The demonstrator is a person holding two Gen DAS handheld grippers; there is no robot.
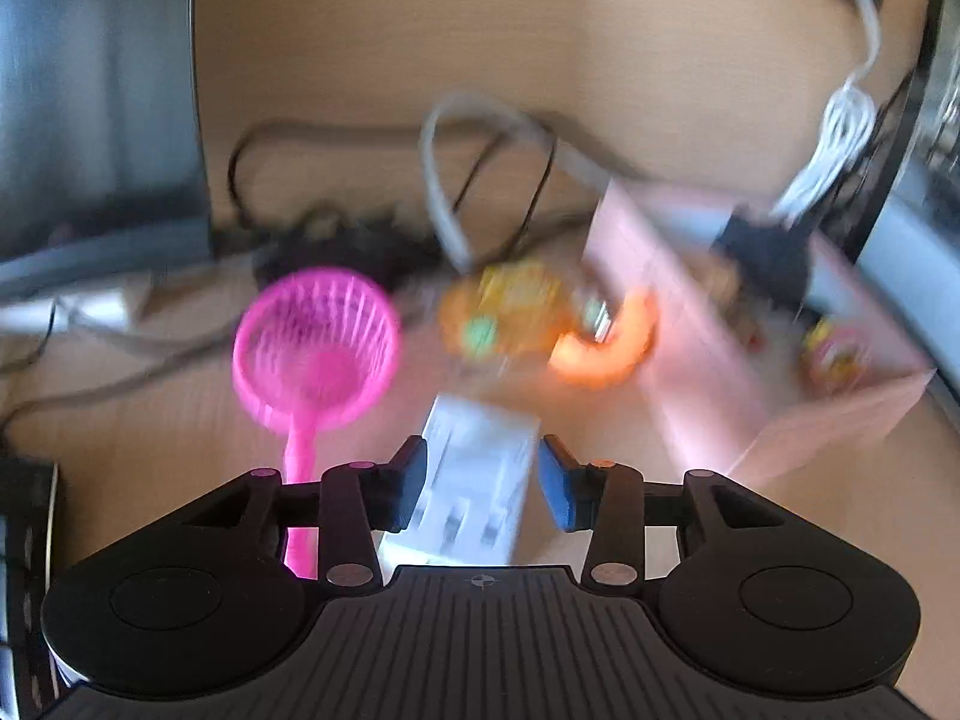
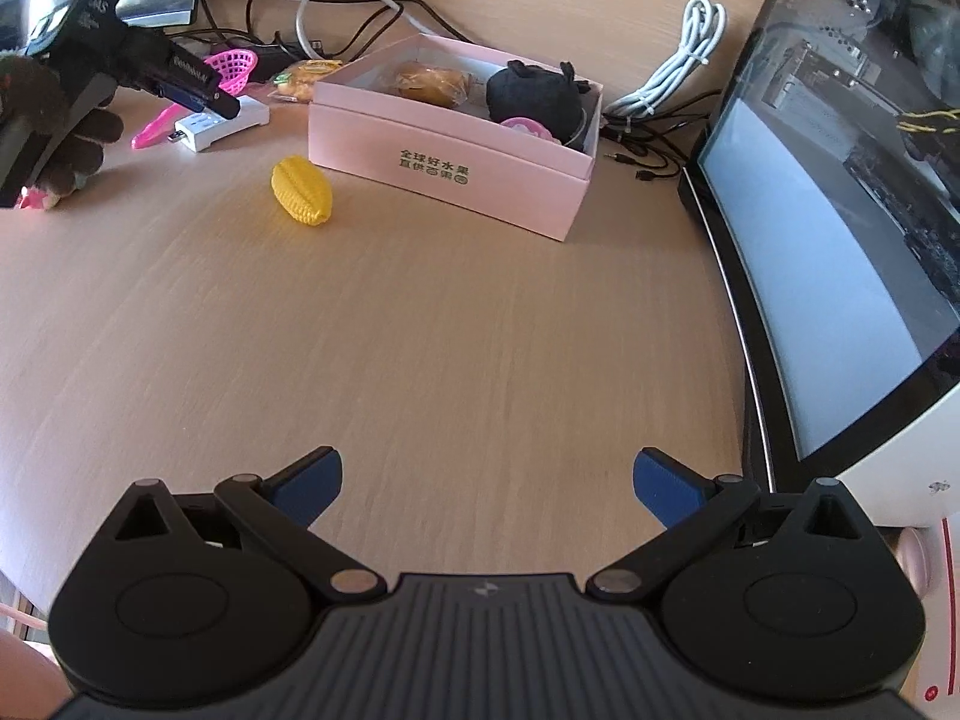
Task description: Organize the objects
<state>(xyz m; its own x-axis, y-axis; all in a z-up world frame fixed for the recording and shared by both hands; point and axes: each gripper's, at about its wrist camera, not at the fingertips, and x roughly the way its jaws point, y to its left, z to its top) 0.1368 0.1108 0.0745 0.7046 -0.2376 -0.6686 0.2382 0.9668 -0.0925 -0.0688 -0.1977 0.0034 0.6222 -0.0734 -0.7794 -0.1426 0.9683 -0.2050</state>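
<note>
My left gripper (image 1: 483, 480) is open, its blue pads on either side of a white device (image 1: 474, 480) on the desk without touching it. The right wrist view shows the same gripper (image 2: 204, 93) over the white device (image 2: 219, 123). A pink strainer (image 1: 315, 348) lies to its left. A snack packet (image 1: 510, 312) and an orange ring (image 1: 606, 342) lie beyond it. The pink box (image 2: 456, 150) holds a bun (image 2: 432, 84), a black plush (image 2: 537, 96) and a pink item (image 2: 528, 127). A yellow starfruit toy (image 2: 301, 190) lies before the box. My right gripper (image 2: 486, 483) is open and empty above the desk.
A curved monitor (image 2: 828, 240) stands along the right edge. Coiled white cable (image 2: 678, 69) and black cables (image 2: 642, 150) lie behind and right of the box. More cables and a power strip (image 1: 342, 240) lie at the back. The left wrist view is motion-blurred.
</note>
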